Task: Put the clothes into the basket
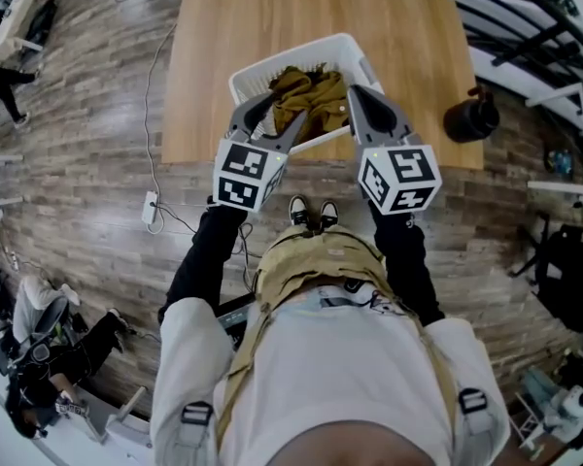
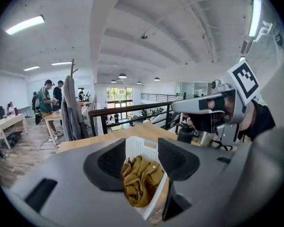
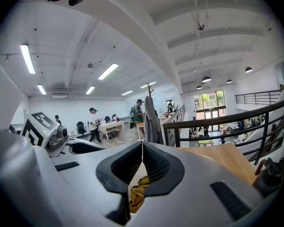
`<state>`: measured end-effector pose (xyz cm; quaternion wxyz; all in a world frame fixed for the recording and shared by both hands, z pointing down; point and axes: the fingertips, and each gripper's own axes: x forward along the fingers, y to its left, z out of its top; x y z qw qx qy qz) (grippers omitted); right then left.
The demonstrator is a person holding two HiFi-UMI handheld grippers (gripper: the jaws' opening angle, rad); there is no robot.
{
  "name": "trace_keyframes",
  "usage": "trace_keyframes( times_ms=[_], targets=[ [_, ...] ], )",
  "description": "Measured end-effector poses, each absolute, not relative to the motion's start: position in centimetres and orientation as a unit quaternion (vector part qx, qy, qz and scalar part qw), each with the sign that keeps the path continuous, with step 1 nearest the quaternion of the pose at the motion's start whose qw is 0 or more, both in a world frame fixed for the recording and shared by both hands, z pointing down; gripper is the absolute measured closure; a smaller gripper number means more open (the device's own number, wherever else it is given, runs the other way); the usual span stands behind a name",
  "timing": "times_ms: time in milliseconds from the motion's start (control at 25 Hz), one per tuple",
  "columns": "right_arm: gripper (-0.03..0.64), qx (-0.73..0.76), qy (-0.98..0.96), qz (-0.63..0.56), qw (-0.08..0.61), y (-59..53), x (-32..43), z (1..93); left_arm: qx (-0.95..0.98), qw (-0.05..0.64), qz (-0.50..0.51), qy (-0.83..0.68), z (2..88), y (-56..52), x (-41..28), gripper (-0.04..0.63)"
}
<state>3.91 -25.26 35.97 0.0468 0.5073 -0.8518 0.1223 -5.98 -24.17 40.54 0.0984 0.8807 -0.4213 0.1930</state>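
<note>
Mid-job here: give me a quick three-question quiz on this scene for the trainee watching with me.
1. True or false: the mustard clothes lie inside the white basket.
2. Which gripper has its jaws together? A) left gripper B) right gripper C) both
3. Fill in: in the head view, the black jug stands near the table's ____ edge.

Key: 1 true; 2 B (the left gripper's jaws stand apart with nothing held between them); 3 right.
</note>
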Motion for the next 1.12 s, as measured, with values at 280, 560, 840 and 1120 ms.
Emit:
trace_keyframes(
  times_ms=[280, 560, 840, 1120],
  targets=[
    [0.595, 0.506, -0.856, 0.100, 0.030, -25.7, 3.6, 33.8, 0.858, 0.101, 0.125, -0.489, 37.8, -25.5, -7.4, 0.594],
    [0.595, 0.498, -0.864, 0.074, 0.011, -25.8, 3.3, 31.2, 0.854, 0.075, 0.076, -0.509, 33.5, -25.2, -7.0, 0.595],
    [0.595, 0.496, -0.866, 0.065, -0.026, -26.7, 3.0, 28.8, 0.843, 0.093, 0.027, -0.529, 30.4, -25.1, -6.7, 0.595],
    [0.595, 0.491, -0.868, 0.052, -0.042, -27.1, 2.4, 27.7, 0.833, 0.078, 0.002, -0.548, 28.7, -25.9, -6.9, 0.595]
  ],
)
